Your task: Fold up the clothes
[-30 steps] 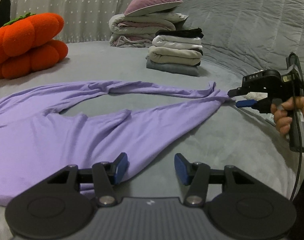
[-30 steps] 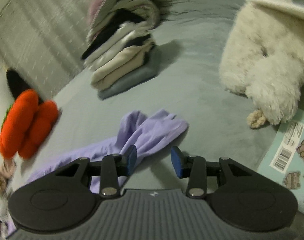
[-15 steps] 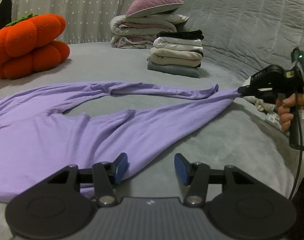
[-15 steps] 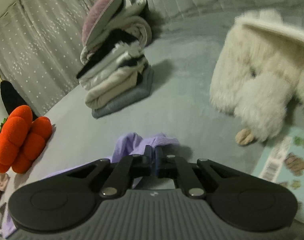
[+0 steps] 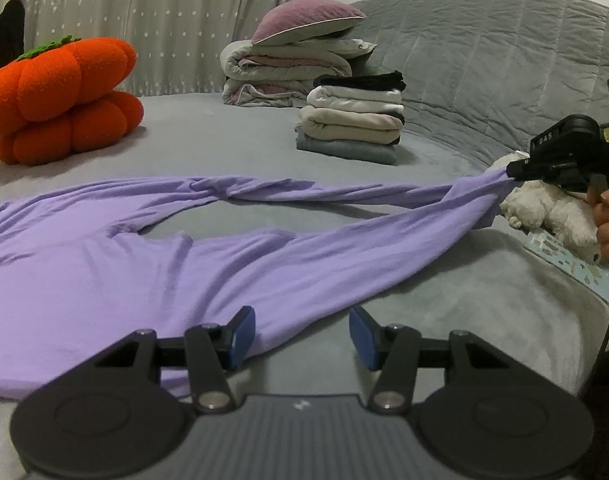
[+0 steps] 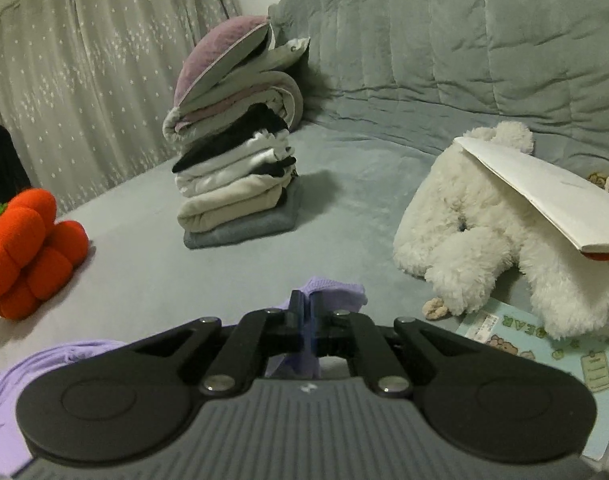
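With my right gripper (image 6: pixel 307 312) clamped on the far-right end of the purple garment (image 5: pixel 152 264) spread on the bed (image 5: pixel 232 144), my left gripper (image 5: pixel 300 330) hovers apart at its near edge, which I judge needs gripping next.

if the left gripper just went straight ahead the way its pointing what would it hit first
Most likely the purple garment: the open left gripper points across its near edge, spread on the grey bed. The folded stack lies well beyond; depth is uncertain.
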